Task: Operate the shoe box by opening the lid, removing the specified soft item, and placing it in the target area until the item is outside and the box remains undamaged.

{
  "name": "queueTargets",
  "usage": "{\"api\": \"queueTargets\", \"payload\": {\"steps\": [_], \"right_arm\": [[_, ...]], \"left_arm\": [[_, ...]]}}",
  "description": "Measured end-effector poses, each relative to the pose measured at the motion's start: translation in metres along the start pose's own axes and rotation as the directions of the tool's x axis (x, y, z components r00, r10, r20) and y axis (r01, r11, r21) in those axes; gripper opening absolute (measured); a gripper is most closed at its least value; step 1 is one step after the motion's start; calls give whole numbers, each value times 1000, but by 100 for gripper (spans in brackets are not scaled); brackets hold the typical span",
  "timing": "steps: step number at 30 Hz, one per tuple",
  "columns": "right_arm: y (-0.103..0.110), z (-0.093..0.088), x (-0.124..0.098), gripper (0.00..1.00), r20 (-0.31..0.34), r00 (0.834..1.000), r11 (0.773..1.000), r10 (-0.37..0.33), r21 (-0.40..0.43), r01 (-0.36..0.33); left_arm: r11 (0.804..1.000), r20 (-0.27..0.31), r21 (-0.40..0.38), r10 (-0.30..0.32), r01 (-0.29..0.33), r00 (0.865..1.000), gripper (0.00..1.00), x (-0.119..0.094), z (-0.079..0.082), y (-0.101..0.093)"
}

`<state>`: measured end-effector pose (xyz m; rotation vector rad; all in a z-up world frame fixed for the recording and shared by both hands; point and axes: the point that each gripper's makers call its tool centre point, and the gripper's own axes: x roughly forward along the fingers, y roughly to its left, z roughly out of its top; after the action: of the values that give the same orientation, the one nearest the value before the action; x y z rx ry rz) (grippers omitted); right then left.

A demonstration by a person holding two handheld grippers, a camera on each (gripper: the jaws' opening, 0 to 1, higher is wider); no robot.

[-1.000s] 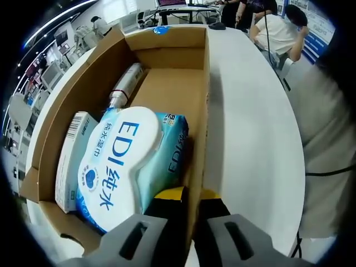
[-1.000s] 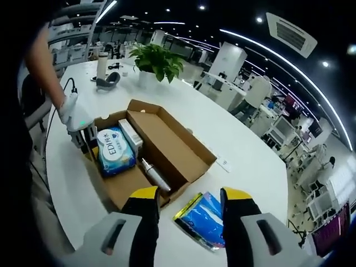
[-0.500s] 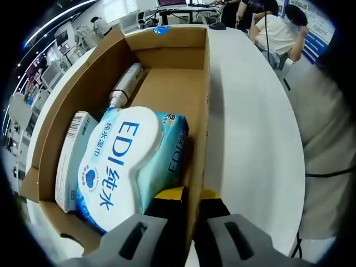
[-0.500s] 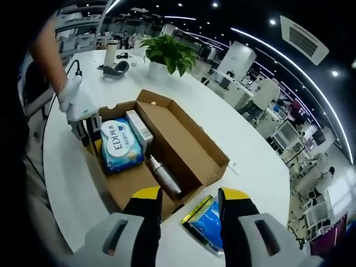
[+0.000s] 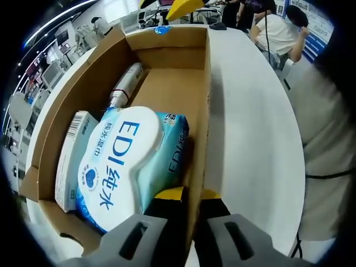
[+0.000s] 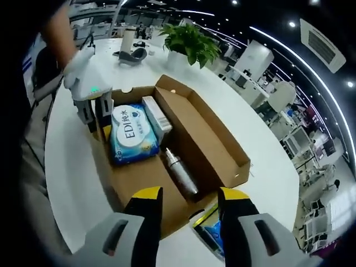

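My left tongs [image 5: 192,208] pinch the box [image 6: 219,136] wall beside the wipes pack [image 6: 132,135], while my right tongs [image 6: 189,203] hang open over the far end, the pack lying lengthwise ahead of them.

Box layout, your right gripper view as reference.

The shoe box [image 6: 167,161] sits open on the table [image 6: 72,167]. Inside it, your wipes pack [image 6: 130,135] lies at the 10 o'clock end, the small carton [image 6: 156,113] just beside it toward 1 o'clock, the bottle [image 6: 181,172] past the pack toward 5 o'clock. Your left gripper [image 6: 95,114] straddles the box wall at the pack's end. A pouch [image 6: 214,236] lies on the table outside the box at 5 o'clock; a plant [image 6: 192,41] stands at 12.
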<state>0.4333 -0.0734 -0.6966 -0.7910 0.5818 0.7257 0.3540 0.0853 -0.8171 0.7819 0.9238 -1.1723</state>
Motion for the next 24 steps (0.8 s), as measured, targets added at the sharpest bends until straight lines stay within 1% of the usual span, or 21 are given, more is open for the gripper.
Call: {"api": "queueTargets", "payload": {"steps": [1, 6, 10, 12, 16, 24], "right_arm": [[0, 0, 2, 37, -10, 1000, 1000, 4, -5, -4], [-1, 5, 9, 37, -18, 1000, 1000, 7, -27, -8], [3, 3, 19, 32, -44, 999, 998, 29, -52, -32], [5, 3, 23, 34, -49, 998, 996, 35, -76, -39], [8, 4, 28, 34, -56, 997, 995, 53, -76, -57], [13, 3, 40, 35, -78, 994, 991, 71, -110, -80]], "left_arm": [[1000, 0, 0, -1, 1, 1000, 2, 1, 0, 0], [1000, 0, -2, -1, 1, 1000, 2, 0, 0, 0], [1000, 0, -1, -1, 1, 1000, 2, 0, 0, 0], [1000, 1, 0, 0, 0, 1000, 2, 0, 0, 0], [1000, 0, -1, -3, 3, 1000, 2, 0, 0, 0], [1000, 1, 0, 0, 0, 1000, 2, 0, 0, 0]]}}
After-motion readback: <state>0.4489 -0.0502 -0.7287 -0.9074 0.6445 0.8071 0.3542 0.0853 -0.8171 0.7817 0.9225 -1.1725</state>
